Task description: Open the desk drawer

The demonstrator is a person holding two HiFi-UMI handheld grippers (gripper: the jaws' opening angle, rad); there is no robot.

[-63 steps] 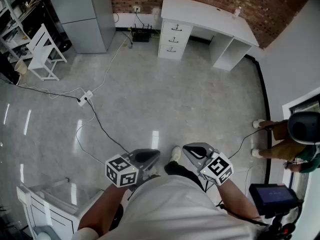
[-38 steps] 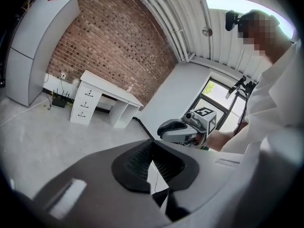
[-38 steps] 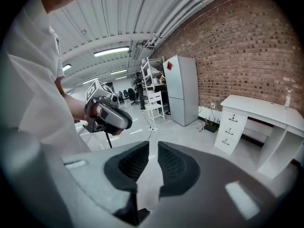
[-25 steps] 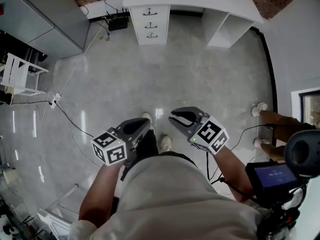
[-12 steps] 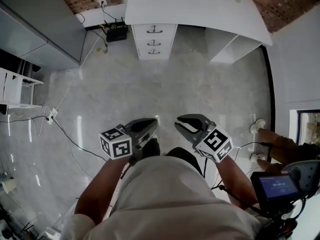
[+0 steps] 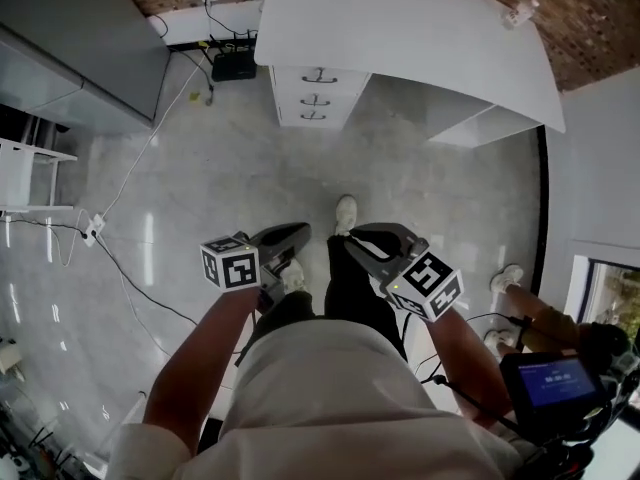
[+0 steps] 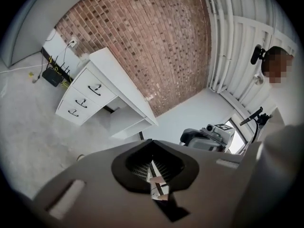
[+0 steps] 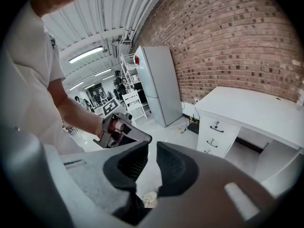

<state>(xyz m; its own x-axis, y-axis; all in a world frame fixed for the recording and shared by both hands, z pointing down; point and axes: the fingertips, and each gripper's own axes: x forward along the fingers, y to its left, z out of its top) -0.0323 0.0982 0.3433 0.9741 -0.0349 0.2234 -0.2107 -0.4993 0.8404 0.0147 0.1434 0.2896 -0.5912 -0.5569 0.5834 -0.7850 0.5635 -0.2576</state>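
Left tongs (image 7: 152, 143): held low ahead, closed, empty.
Right tongs (image 8: 152, 148): held alongside, slightly parted, empty.
Bench drawers (image 6: 314, 94): well apart, ahead.

The person wears a white short-sleeved T-shirt (image 6: 320, 388), dark trousers (image 6: 352, 296) and white shoes (image 6: 345, 213). The left hand-held gripper (image 6: 295, 233) and the right hand-held gripper (image 6: 352, 243) each have a grey body, dark ribbed pads (image 8: 173, 167) and a cube (image 6: 230, 265) bearing black-and-white square markers.

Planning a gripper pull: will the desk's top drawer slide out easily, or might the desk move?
The top drawer looks rigid, likely sliding straight. Its small dark handle is thin, so a grip could slip. The desk stands on glossy floor; a hard tug might shift it.
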